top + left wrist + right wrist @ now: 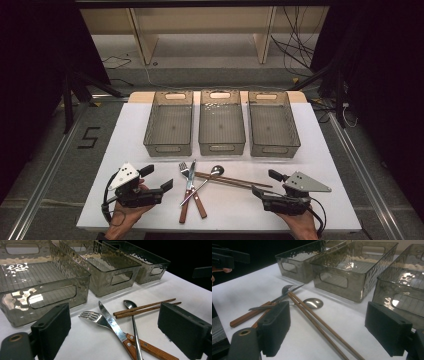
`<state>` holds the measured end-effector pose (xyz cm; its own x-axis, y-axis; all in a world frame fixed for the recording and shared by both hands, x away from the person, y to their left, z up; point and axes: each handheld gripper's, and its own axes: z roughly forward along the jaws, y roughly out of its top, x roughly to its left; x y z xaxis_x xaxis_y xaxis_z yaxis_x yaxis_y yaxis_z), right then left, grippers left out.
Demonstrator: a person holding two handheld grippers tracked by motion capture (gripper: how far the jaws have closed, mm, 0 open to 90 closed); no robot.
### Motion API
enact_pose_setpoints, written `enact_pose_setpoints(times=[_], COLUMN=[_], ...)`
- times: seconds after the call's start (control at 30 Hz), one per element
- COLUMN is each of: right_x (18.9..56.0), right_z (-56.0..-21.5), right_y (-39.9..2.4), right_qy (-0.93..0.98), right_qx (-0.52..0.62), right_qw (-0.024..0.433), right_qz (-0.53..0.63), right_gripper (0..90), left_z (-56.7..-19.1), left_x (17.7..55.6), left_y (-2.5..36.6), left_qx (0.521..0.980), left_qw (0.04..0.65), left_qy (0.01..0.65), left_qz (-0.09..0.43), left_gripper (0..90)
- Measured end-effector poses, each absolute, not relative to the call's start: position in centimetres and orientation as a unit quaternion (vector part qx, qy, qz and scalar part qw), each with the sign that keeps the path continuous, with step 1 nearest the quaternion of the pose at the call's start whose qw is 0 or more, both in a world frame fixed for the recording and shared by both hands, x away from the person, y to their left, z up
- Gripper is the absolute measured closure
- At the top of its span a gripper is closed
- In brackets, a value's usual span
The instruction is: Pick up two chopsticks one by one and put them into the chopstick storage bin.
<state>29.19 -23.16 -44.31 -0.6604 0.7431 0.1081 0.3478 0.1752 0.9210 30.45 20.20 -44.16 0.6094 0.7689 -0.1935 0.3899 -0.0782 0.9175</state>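
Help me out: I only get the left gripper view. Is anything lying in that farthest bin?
Observer: No. From the high view, the right bin is empty.
Operator: Who holds the other tool at my picture's edge?
Observer: A hand holds the right gripper, with its jaws open, beside the chopsticks.
Operator: What is beyond the table?
Observer: A pale wooden frame stands on the floor behind it.
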Motion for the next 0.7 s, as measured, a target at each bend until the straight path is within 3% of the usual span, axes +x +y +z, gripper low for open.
enact_pose_setpoints(times=[0.7], right_x=[30.2], right_z=[-42.5], right_y=[-23.1], right_qy=[0.770], right_qx=[0.339], right_qw=[0.182], right_qz=[0.508], right_gripper=[22.2], left_z=[-44.2], left_x=[30.5], left_y=[20.2], left_qx=[0.711], left_qw=[0.544], left_qy=[0.410], left_qz=[0.172], left_gripper=[10.9])
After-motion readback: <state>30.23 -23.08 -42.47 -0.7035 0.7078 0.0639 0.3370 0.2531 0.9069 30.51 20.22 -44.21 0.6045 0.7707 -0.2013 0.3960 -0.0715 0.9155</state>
